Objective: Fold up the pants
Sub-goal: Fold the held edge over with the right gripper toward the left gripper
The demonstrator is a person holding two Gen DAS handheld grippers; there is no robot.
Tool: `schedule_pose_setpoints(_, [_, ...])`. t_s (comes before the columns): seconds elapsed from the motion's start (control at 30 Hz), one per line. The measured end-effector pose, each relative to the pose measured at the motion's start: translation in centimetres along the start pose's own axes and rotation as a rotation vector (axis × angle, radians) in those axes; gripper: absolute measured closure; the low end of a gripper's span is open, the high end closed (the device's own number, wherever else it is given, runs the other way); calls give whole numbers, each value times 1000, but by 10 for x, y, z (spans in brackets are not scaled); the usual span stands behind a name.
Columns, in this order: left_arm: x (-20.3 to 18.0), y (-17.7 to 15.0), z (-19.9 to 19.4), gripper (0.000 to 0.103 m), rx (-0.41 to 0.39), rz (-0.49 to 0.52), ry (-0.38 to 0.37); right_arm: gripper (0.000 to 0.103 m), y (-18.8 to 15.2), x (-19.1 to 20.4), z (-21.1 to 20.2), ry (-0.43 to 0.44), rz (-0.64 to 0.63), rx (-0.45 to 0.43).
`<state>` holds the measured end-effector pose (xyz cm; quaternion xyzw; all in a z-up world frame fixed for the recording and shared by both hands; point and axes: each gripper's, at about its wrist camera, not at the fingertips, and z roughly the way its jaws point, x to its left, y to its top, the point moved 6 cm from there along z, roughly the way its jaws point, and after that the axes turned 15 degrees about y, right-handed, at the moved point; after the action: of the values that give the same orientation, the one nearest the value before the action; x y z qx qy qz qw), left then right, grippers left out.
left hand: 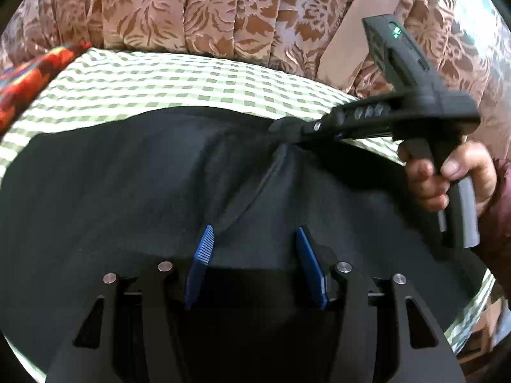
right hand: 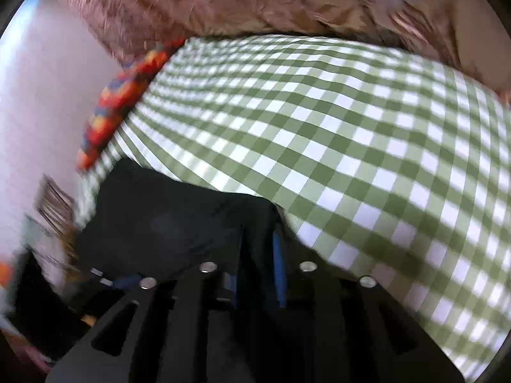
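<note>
Two hand-held grippers: R [right hand: 255, 255] pinching pants [left hand: 127, 191].

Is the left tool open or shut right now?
Open. In the left wrist view the left tool shows its two blue fingers spread well apart above the black pants, with no cloth pinched between them.

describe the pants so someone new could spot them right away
Find the green-and-white checked cloth spread in front of the brown floral curtain. The pants are the wide black garment lying on it, one edge pinched in the right gripper. Everything around them is patterned; they alone are plain black.
</note>
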<state>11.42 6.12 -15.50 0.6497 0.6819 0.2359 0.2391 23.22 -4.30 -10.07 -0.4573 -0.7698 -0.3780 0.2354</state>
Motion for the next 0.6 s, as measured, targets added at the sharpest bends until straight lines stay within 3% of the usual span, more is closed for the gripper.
schedule_pose_setpoints(0.03, [1, 1, -1, 50, 1, 2, -3, 64, 1, -2, -14, 2, 20, -46])
schedule_pose_setpoints(0.13, [5, 3, -7, 50, 9, -4, -19, 64, -2, 0, -50, 11, 35, -122])
schedule_pose_setpoints(0.17, [7, 5, -8, 50, 8, -7, -15, 66, -8, 0, -67, 0, 37, -149])
schedule_pose_setpoints(0.23, [13, 7, -13, 50, -2, -26, -6, 80, -22, 4, -86, 5, 26, -160])
schedule_pose_setpoints(0.27, [15, 8, -14, 50, -6, -32, -7, 80, -30, 6, -91, 1, 18, -156])
schedule_pose_setpoints(0.37, [23, 7, -21, 50, -16, -52, 3, 82, -58, 19, -96, 12, -5, -126])
schedule_pose_setpoints(0.53, [42, -11, -20, 50, 30, -78, 64, 86, -74, -8, -65, -161, 52, -74])
schedule_pose_setpoints(0.6, [48, -15, -24, 50, 30, -94, 85, 85, -75, -17, -60, -167, 79, -86])
